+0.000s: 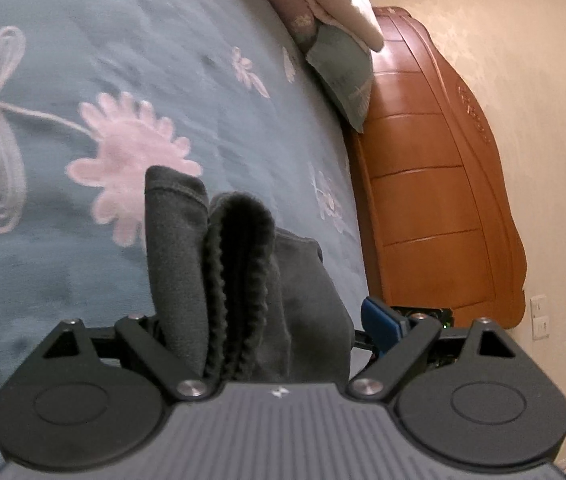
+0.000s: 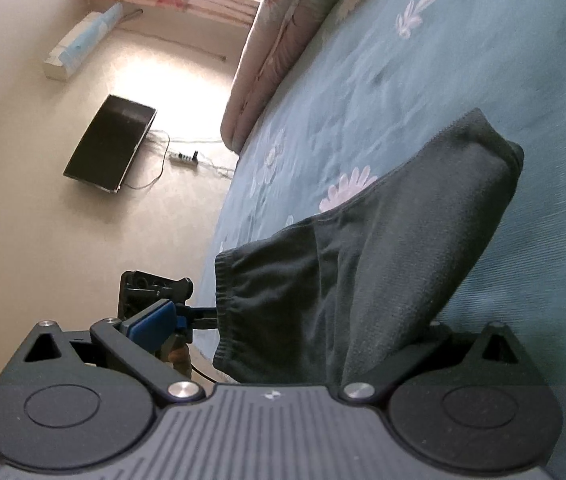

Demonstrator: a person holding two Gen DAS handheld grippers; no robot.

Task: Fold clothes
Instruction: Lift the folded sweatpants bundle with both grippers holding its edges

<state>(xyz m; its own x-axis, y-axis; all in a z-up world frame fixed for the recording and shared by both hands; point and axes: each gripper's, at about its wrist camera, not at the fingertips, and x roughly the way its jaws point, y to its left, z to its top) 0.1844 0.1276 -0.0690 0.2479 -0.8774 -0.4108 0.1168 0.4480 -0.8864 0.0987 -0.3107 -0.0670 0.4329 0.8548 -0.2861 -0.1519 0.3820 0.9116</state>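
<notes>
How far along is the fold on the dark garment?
Done: nothing looks folded flat yet. In hand: the dark garment hangs bunched between both grippers, its ribbed waistband doubled in the left gripper, above the teal bedspread. Left: lay it down, fold it and smooth it. The right gripper's grip is unclear.

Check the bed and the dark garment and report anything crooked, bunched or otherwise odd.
The dark garment is bunched: in the left wrist view its ribbed edge is doubled over, and in the right wrist view it hangs slanted above the floral bedspread, not flat. Nothing looks spilled or torn.
</notes>
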